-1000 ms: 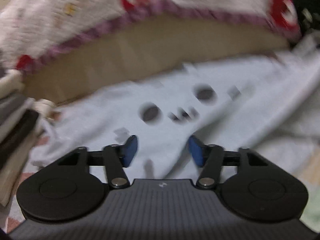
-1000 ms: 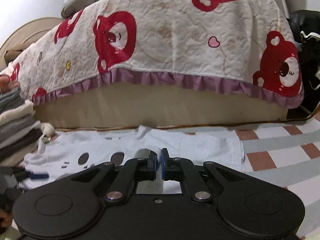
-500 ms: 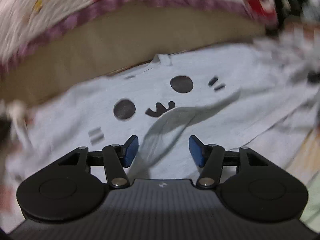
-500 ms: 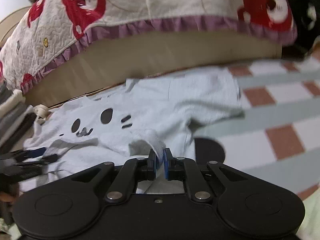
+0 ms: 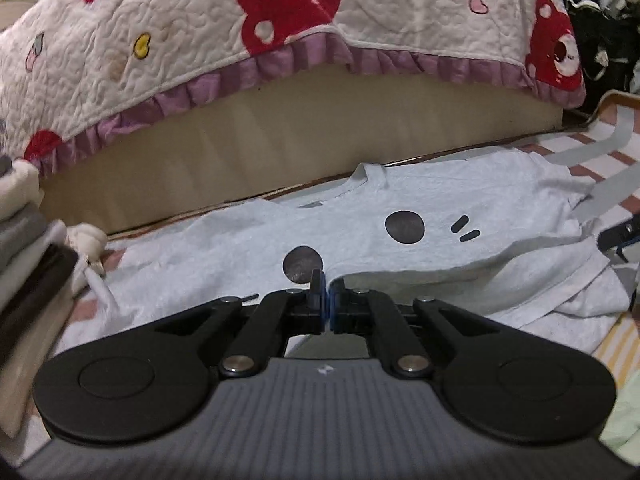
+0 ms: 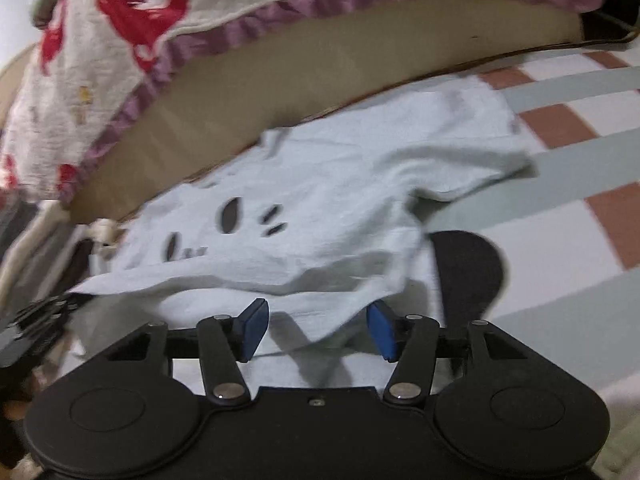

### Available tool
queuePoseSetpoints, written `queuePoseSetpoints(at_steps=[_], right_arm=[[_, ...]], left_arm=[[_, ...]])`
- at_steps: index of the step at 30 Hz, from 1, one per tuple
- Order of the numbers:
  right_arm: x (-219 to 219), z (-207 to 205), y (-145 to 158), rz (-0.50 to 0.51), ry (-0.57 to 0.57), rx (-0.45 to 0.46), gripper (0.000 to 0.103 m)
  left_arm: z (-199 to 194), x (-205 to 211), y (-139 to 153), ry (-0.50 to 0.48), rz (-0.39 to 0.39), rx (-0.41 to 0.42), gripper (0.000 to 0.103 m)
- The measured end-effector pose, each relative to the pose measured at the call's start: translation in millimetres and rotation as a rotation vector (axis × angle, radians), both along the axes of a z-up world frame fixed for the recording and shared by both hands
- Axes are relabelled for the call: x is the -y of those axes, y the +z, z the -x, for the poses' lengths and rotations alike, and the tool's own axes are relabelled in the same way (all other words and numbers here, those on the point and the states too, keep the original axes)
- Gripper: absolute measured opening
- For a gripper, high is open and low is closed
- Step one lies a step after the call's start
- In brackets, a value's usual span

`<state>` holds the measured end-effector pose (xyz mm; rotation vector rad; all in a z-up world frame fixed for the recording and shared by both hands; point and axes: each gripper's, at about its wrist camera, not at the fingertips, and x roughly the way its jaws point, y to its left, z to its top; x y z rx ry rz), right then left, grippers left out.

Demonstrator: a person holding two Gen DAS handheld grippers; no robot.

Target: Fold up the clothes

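Note:
A pale grey T-shirt [image 5: 400,200] with a printed face of dark ovals and dashes lies flat on the floor mat, collar toward the bed. Its lower part is folded up over the chest. My left gripper [image 5: 326,300] is shut on the edge of that fold, just below the left oval. In the right wrist view the T-shirt [image 6: 340,200] spreads ahead of my right gripper [image 6: 316,332]. That gripper's jaws are opening, and the blue pads stand wide apart with the hem lying loose between them, untouched.
A bed base [image 5: 320,128] under a bear-print quilt [image 5: 240,20] closes off the far side. A stack of folded clothes [image 5: 28,248] stands at the left. The checked mat [image 6: 560,200] stretches to the right. Dark clothing [image 5: 600,40] is heaped at the far right.
My left gripper has shut on the shirt's folded edge. My right gripper sank, let go of the hem it was pinching, and spread its jaws.

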<state>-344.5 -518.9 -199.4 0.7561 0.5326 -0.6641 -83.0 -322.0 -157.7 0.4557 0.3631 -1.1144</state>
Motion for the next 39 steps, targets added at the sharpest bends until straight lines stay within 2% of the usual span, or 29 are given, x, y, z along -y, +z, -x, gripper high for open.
queuePoseSetpoints(at_steps=[4,10,12,13,14,15,17,20,22,23,25,28,30,31,37,39], right_arm=[[-1.2,7.8,-4.3,0.019,-0.033,-0.054,0.06],[27.8,7.4,-23.3,-0.04,-0.069,0.018,0.06],[34.4,9.6,-31.2,-0.053,-0.078,0.06,0.059],[33.6,8.3,-31.2,-0.024,-0.054,0.064,0.047],[31.3,4.1,-29.8,0.012,-0.015,0.048,0.018],[26.7,0.0,-25.9,0.059,0.02,0.019,0.006],[13.9,-3.2,-12.2,0.181,0.063,-0.027,0.006],[-4.7,11.8,29.1,0.326,0.013,-0.004,0.006],[-13.5,23.8,58.6,0.377,-0.015,0.045,0.006],[-17.2,27.6,72.1,0.389,-0.014,0.068,0.006],[-23.9,32.4,97.1,0.392,0.001,0.115,0.006],[-37.5,37.4,124.1,0.419,0.024,0.157,0.006],[-48.5,39.8,133.5,0.455,0.039,0.151,0.006],[-53.8,40.8,135.7,0.475,0.046,0.138,0.006],[-65.6,48.5,131.6,0.505,0.052,0.094,0.006],[-66.5,52.5,131.7,0.511,0.022,0.081,0.006]], left_arm=[[-2.3,5.5,-1.7,0.001,0.0,-0.009,0.002],[-0.7,2.2,-4.0,0.026,-0.029,-0.005,0.002],[1.4,-1.7,-0.7,0.017,-0.011,-0.003,0.002],[3.0,-3.8,1.7,0.012,0.002,0.001,0.002],[4.3,-6.7,4.8,0.012,0.017,0.0,0.002],[5.5,-9.8,7.8,0.012,0.033,-0.001,0.002],[7.5,-19.5,14.8,-0.005,0.082,-0.023,0.003],[22.4,-26.5,19.9,-0.084,0.094,0.031,0.005],[32.3,-24.9,14.9,-0.102,0.066,0.047,0.009],[34.1,-21.3,9.8,-0.091,0.04,0.039,0.016],[37.3,-14.1,-0.4,-0.067,-0.012,0.023,0.02],[31.1,-3.7,-15.4,0.023,-0.098,0.033,0.02],[22.0,-2.3,-19.9,0.079,-0.132,0.055,0.028],[17.5,-3.5,-20.8,0.106,-0.135,0.062,0.034],[-3.9,-8.6,-23.8,0.245,-0.203,0.154,0.034],[-20.9,-12.7,-25.7,0.322,-0.24,0.144,0.033]])
